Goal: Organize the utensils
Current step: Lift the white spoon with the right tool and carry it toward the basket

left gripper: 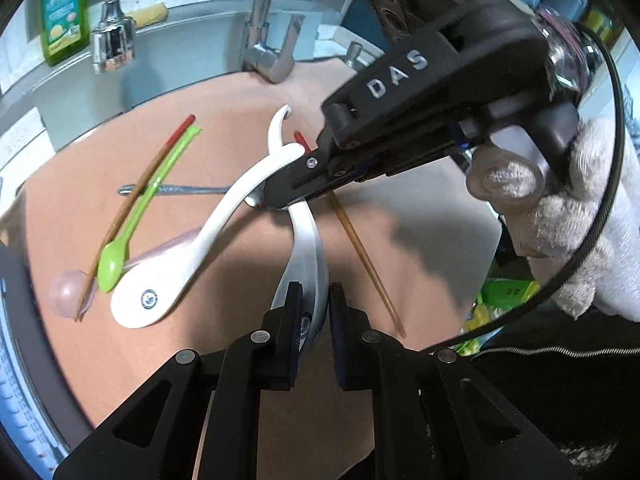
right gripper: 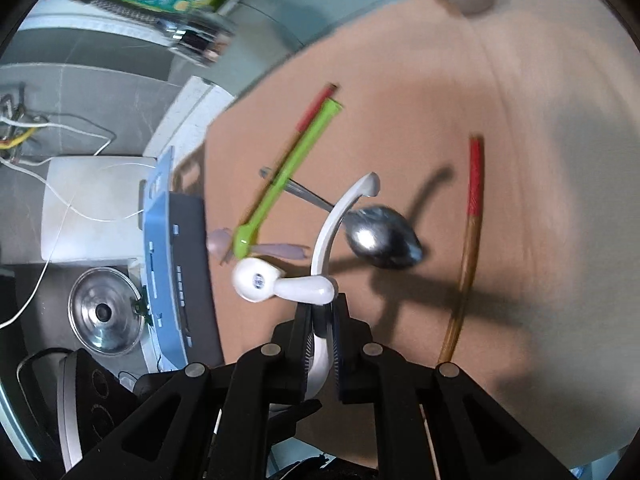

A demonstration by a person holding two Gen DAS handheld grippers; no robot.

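Left tongs [left gripper: 310, 312]: narrow, pinching the bowl end of a white soup spoon [left gripper: 304, 240] at lower centre. Right tongs [left gripper: 280, 196] come in from the upper right, also nearly closed, gripping a white spoon, apparently that same one. A second white spoon [left gripper: 192, 248] lies on the tan mat [left gripper: 100, 352] just left. Green spoon [left gripper: 132, 224], red-tipped chopstick [left gripper: 120, 216] and metal spoon [left gripper: 180, 190] cross further left. Another chopstick [left gripper: 368, 264] lies right of centre.

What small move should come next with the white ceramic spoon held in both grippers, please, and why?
Probably raise the hook-handled white ceramic spoon gently: left gripper and right gripper both clamp it, while the other white spoon's handle crosses it.
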